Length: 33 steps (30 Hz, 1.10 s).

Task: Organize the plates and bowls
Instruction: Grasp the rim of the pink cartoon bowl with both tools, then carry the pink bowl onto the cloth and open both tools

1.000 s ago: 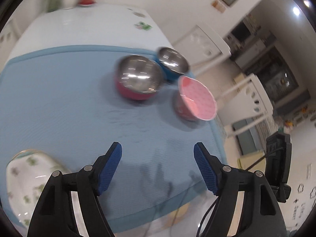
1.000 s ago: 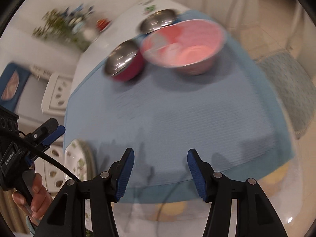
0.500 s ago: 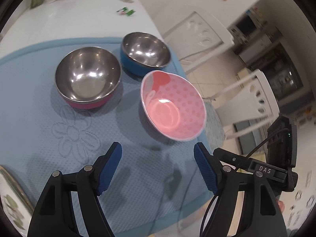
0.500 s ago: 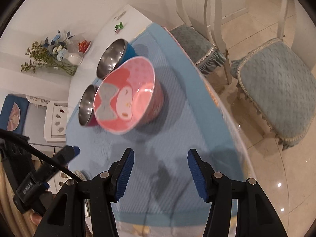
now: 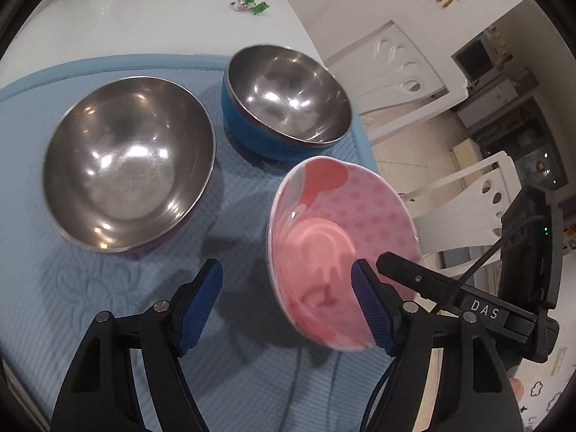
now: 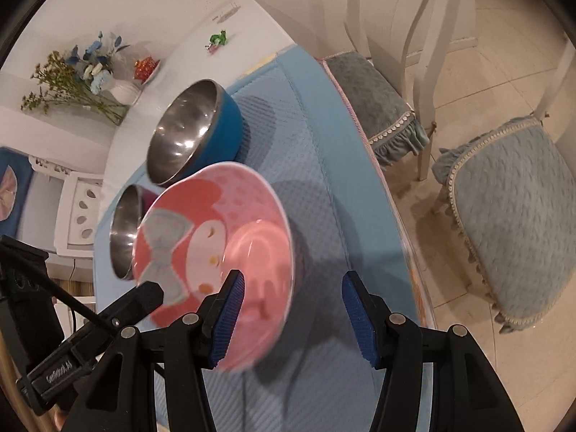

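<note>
Pink bowl [image 5: 342,237] beside two steel bowls [image 5: 129,165]

Light blue textured mat [image 5: 252,388] lies on the white table [image 5: 162,18]. On the mat: pink cartoon-print bowl [image 5: 338,252] nearest; blue-sided steel bowl [image 5: 288,97] behind it; maroon-sided steel bowl [image 5: 129,162] to their left, beside both.

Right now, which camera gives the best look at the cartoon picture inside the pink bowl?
The right wrist view: the pink bowl shows its printed face and grey bow almost whole. The left wrist view sees the same bowl obliquely, showing only dots, a red patch and glare.
</note>
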Tool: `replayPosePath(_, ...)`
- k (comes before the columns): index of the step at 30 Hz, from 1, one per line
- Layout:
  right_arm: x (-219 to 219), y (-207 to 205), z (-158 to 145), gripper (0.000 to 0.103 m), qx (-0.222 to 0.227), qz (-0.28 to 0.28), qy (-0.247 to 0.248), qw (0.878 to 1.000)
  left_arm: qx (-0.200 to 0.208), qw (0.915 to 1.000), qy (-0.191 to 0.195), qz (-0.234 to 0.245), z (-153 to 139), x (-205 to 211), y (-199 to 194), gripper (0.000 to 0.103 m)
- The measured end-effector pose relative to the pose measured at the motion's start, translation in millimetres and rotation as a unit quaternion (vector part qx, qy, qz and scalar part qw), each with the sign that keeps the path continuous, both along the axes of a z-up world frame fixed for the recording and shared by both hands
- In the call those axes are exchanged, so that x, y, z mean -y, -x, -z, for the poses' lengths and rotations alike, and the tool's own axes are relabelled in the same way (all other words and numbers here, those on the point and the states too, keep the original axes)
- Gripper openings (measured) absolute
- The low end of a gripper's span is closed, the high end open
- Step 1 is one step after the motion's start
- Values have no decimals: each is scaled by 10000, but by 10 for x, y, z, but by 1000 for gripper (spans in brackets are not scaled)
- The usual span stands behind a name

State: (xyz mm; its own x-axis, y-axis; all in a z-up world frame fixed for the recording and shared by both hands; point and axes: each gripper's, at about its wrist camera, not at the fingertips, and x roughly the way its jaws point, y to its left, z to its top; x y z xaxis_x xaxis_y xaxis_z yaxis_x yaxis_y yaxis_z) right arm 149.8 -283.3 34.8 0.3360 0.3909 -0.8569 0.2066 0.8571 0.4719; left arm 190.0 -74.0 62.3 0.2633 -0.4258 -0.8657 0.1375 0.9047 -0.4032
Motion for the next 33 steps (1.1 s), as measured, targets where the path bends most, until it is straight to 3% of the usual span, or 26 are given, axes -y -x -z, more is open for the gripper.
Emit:
replayPosePath(2,-7,-59,33,54,30,-39,7,10000,-62,9999,-68,62,70,56,-48,63)
replayPosePath(5,-73,-86,58,45,93,-161,97,9998,-129,9997,-124,151,144,100,-83,51)
replayPosePath(9,-125,-88,127,33,86,-243,168,9995,-164,9994,-112,273,222,152,-113,28)
replayPosePath(10,-131,-85,140,26,79,-257,175,9995,-172,9993,-109,301,236,165,-110,21)
replayPosePath(12,-141,-73,151,19,67,-322,220,9992,-117,9991,-171,371,238,194,-75,19)
replayPosePath(22,-254,263,-161,19,163,-311,349,9988,155,9984,-156,512,-44,120,275,19)
replayPosePath(33,-786,890,-700,20,503,-777,367,9950,726,9971,-207,-71,-616,-357,978,19)
